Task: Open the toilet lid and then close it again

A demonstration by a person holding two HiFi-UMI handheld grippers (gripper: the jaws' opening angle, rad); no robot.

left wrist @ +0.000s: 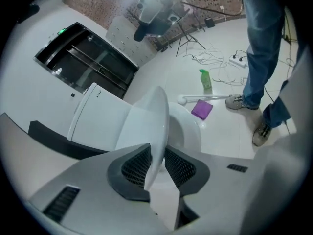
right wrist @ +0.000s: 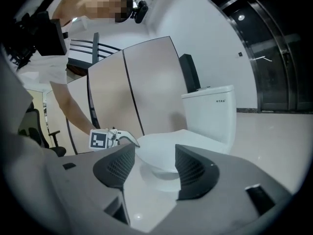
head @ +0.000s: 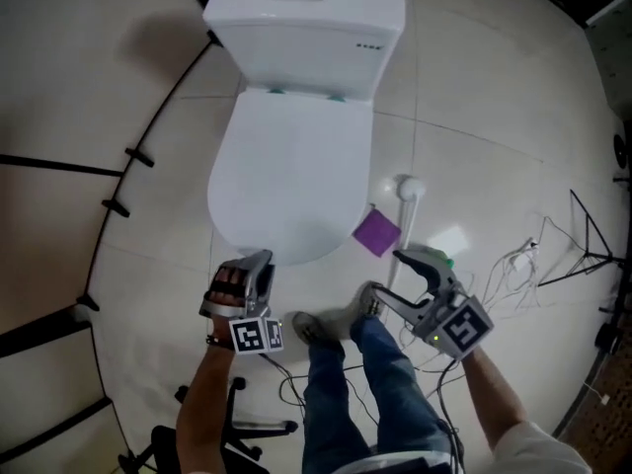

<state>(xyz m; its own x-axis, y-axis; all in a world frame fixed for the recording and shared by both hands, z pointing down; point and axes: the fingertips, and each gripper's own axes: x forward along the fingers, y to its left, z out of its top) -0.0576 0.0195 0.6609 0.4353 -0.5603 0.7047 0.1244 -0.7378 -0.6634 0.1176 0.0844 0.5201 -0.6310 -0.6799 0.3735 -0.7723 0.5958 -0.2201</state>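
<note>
The white toilet's lid (head: 291,176) lies down over the bowl, below the tank (head: 306,28). My left gripper (head: 259,265) is at the lid's front left rim. In the left gripper view the thin lid edge (left wrist: 159,126) runs between the jaws of the left gripper (left wrist: 157,163), with a slim gap beside one pad, so it is open around the rim. My right gripper (head: 385,273) hangs open and empty to the right of the bowl's front. The right gripper view looks between the pads of the right gripper (right wrist: 154,168) at the lid (right wrist: 161,148) and the left gripper (right wrist: 117,137).
A purple square (head: 376,232), a white toilet brush (head: 407,191) and a green bottle (head: 446,261) lie on the tiled floor right of the bowl. Cables (head: 513,265) spread further right. The person's shoes (head: 321,329) stand in front of the toilet, and a chair base (head: 197,433) is at lower left.
</note>
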